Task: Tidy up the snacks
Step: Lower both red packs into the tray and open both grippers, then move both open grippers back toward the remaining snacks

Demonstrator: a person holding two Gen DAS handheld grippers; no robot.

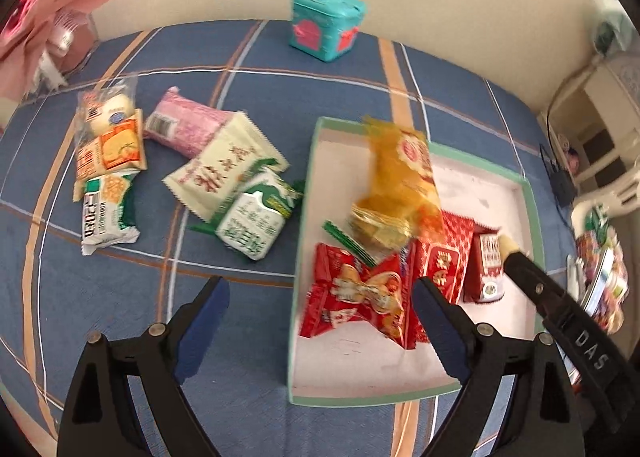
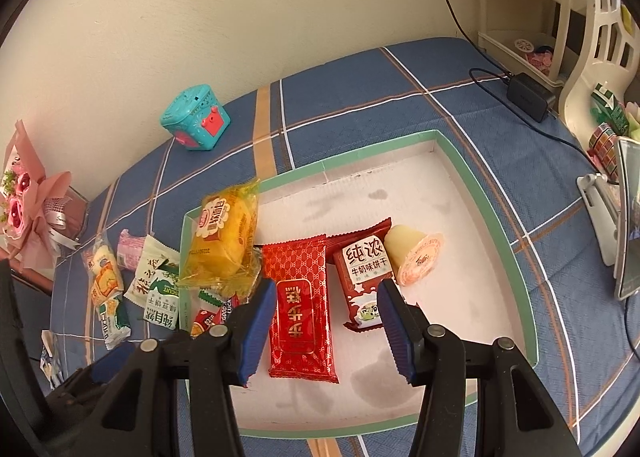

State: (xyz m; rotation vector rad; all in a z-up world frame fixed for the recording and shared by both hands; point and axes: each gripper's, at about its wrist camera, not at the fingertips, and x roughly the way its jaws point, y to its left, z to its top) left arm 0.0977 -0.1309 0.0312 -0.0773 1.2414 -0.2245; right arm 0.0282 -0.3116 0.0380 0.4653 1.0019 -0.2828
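Note:
A shallow box with a green rim lies on the checked blue cloth. In it are a red patterned pack, a dark red biscuit pack, a jelly cup and a red picture pack. A yellow pack leans over the box's left rim. My left gripper is open above the box's near left side, holding nothing. My right gripper hangs open over the red patterned pack. Loose on the cloth are a pink pack, a cream pack and a green-white pack.
More packs lie at the far left of the cloth. A teal toy box stands by the wall and a pink bouquet sits in the left corner. A charger with cable, a phone on a stand and a cream shelf are at the right.

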